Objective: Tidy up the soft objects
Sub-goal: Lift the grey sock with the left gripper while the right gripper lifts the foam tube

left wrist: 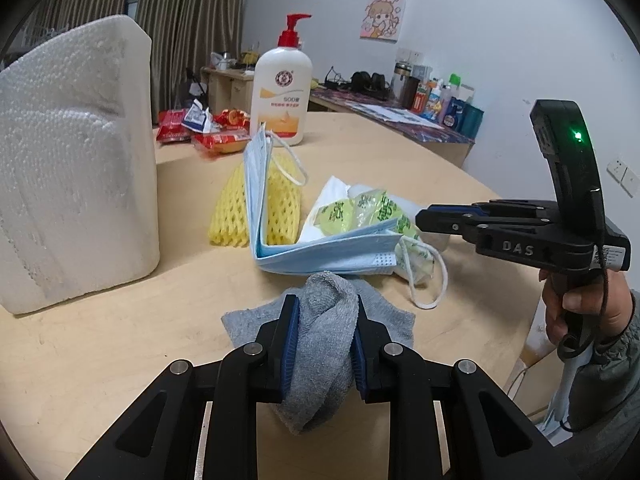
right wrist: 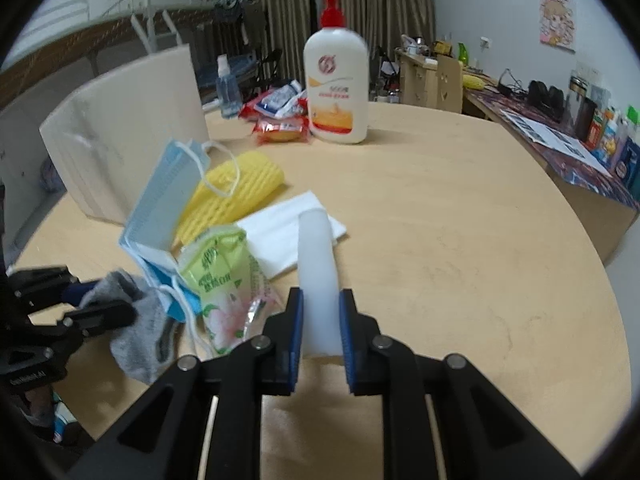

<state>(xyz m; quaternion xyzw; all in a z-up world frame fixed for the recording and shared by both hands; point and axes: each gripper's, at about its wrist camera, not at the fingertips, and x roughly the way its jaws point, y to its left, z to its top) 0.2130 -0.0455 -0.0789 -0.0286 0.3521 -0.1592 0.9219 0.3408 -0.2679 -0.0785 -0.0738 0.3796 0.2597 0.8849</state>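
Note:
My left gripper (left wrist: 325, 312) is shut on a grey sock (left wrist: 320, 344), bunched between its blue pads; the sock also shows in the right wrist view (right wrist: 132, 320). My right gripper (right wrist: 320, 312) is shut on a white foam strip (right wrist: 318, 264) that stands up between its pads. It shows from the side in the left wrist view (left wrist: 424, 220). A stack of blue face masks (left wrist: 320, 252) is folded open beside a yellow foam fruit net (left wrist: 232, 208) and a green tissue pack (left wrist: 360, 208). A white sheet (right wrist: 288, 232) lies beyond the pack.
A large white foam block (left wrist: 76, 160) stands on the left of the round wooden table (left wrist: 120, 340). A white lotion pump bottle (left wrist: 282, 88) and red snack packets (left wrist: 200, 128) sit at the back. A cluttered side counter (left wrist: 400, 108) is on the right.

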